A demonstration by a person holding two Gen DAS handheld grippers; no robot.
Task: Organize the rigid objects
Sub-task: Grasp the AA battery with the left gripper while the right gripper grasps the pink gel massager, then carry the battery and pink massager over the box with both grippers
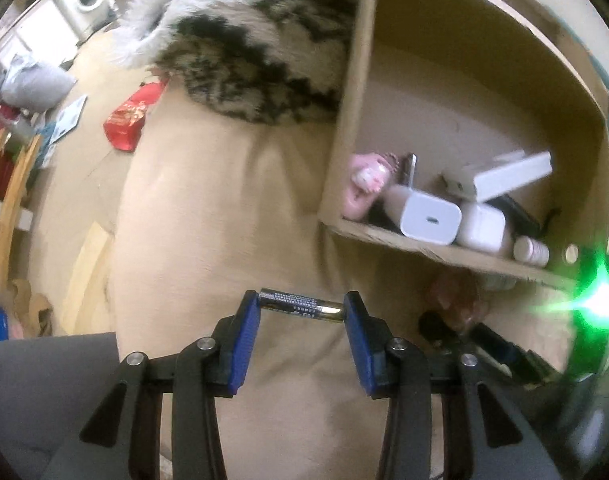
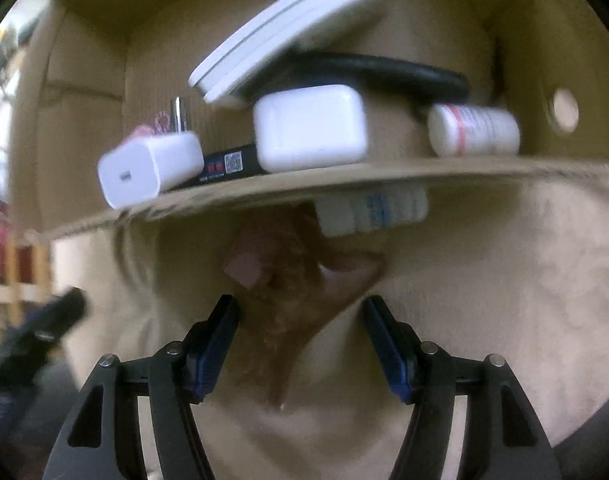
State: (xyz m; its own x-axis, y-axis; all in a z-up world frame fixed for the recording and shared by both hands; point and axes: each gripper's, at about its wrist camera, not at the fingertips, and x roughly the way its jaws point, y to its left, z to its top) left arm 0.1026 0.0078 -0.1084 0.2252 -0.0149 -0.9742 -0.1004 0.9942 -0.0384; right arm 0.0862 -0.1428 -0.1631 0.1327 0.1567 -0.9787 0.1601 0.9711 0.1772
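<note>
Cardboard box (image 1: 346,128): chargers (image 1: 430,218), pill bottle (image 2: 474,130) | left gripper (image 1: 302,306) clamps battery (image 1: 300,305) | right gripper (image 2: 300,310) spread wide

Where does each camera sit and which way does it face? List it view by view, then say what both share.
Left wrist: on the left tool, looking forward over a beige cushion towards the box at right; its two blue-padded fingers clamp a battery end to end.
Right wrist: on the right tool, close in front of the box, facing its near wall; its fingers stand open around a blurred brownish thing.
Shared: the box, the charger, the white bottle.
</note>
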